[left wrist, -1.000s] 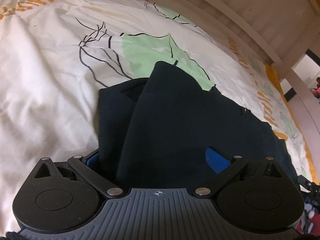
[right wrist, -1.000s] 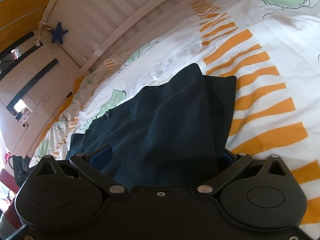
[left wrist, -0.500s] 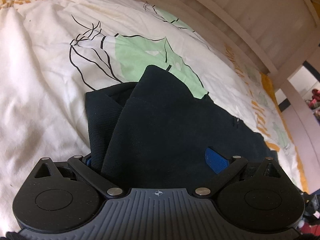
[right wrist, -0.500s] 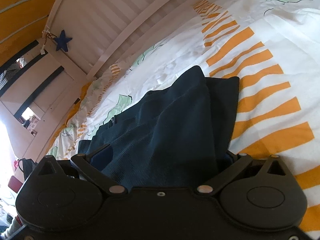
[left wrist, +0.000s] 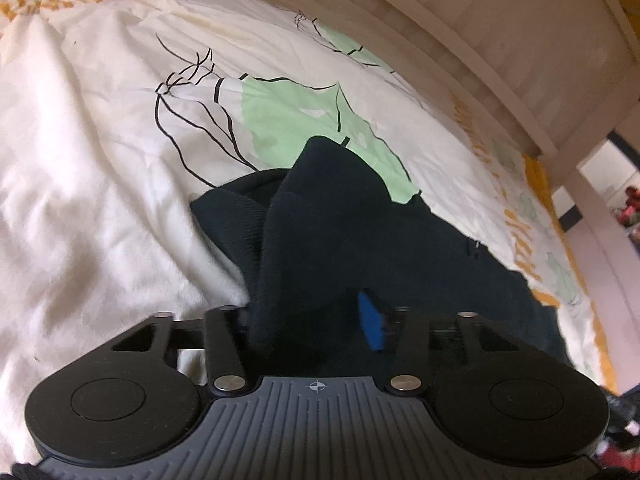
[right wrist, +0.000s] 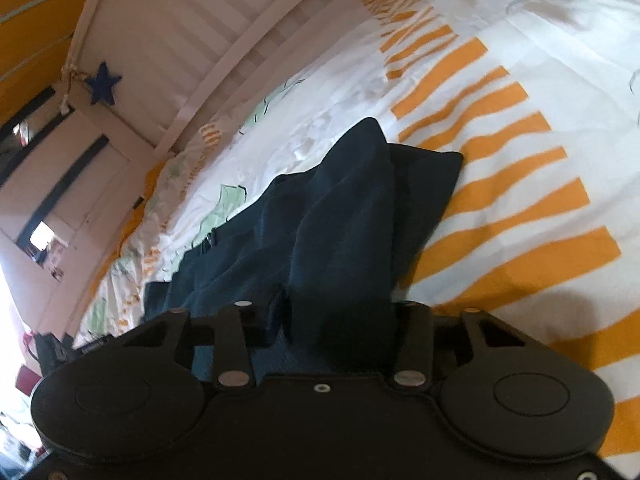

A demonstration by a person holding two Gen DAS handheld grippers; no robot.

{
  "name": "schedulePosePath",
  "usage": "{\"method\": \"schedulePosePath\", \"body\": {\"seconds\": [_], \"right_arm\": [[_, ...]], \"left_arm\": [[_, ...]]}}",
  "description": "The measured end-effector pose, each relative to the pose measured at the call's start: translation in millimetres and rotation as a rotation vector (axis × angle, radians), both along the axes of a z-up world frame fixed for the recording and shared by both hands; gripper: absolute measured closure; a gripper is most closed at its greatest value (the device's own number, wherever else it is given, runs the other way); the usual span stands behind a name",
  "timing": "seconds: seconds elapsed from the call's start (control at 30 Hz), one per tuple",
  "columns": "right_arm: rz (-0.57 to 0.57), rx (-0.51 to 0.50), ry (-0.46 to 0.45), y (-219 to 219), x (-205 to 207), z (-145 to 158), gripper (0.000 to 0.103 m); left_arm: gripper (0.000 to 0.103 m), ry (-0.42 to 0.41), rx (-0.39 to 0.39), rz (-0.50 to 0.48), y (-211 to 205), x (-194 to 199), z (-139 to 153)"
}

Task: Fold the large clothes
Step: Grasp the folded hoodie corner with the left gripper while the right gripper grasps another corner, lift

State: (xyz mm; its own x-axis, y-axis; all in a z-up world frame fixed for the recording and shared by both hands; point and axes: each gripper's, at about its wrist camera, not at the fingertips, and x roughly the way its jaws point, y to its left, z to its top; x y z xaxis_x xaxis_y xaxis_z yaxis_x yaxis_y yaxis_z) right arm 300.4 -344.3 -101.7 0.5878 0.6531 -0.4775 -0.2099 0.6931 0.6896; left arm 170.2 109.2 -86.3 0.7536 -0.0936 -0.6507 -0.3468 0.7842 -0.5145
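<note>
left gripper [left wrist: 316,316]: jaws drawn in close, clamped on a bunched fold of the dark garment [left wrist: 340,232]; one blue finger pad [left wrist: 370,322] shows, the other is buried in cloth.
right gripper [right wrist: 332,320]: jaws drawn in close on a second fold of the same dark garment [right wrist: 344,216]; both pads are covered by fabric.
garment position: lies on the duvet [left wrist: 100,160], rising from the bed surface into each gripper, its far corner peaked upward in both views.
surroundings: white duvet with a green leaf print [left wrist: 296,120] behind the garment in the left view, orange stripes [right wrist: 516,200] beside it in the right view; slatted bed rail [right wrist: 208,36] beyond; blue star [right wrist: 103,83] hung on the post.
hidden: the garment's near edge is cut off by both gripper bodies; garment type unclear.
</note>
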Motion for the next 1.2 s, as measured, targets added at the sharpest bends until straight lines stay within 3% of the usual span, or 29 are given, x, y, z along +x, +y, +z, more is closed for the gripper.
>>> {"method": "schedulePosePath", "body": {"seconds": [0.1,0.37,0.57,0.83,0.93,1.13,1.17,1.2], "right_arm": [[0.001,-0.001,0.006,0.8,0.3,0.6,0.06],[-0.029,0.079,0.02,-1.5,-5.6,10.0,0.072],[-0.022,0.124,-0.041,2.0,-27.6,42.6,0.073],[0.011,0.137,-0.033,-7.8,-77.5,79.9,0.074],[0.003,0.11,0.0,-15.6,-97.1,85.2,0.074],[-0.063,0.04,0.061,-29.6,-108.9,63.0,0.073],[-0.078,0.035,0.07,-30.3,-107.1,57.1,0.073],[-0.089,0.023,0.074,-29.8,-104.9,52.3,0.072]], "left_arm": [[0.077,-0.021,-0.048,0.011,2.9,-3.1,0.6],[0.083,-0.115,-0.156,0.032,3.3,-16.7,19.1],[0.085,-0.182,-0.184,-0.007,-16.5,-35.9,50.5],[0.09,-0.269,-0.238,-0.054,-37.3,-87.1,94.3],[0.098,-0.305,-0.231,-0.069,-39.3,-108.9,106.9],[0.094,-0.276,-0.072,-0.049,-42.6,-124.6,118.1],[0.083,-0.265,-0.057,-0.046,-42.0,-123.1,116.1],[0.065,-0.25,-0.047,-0.04,-40.7,-122.1,113.1]]}}
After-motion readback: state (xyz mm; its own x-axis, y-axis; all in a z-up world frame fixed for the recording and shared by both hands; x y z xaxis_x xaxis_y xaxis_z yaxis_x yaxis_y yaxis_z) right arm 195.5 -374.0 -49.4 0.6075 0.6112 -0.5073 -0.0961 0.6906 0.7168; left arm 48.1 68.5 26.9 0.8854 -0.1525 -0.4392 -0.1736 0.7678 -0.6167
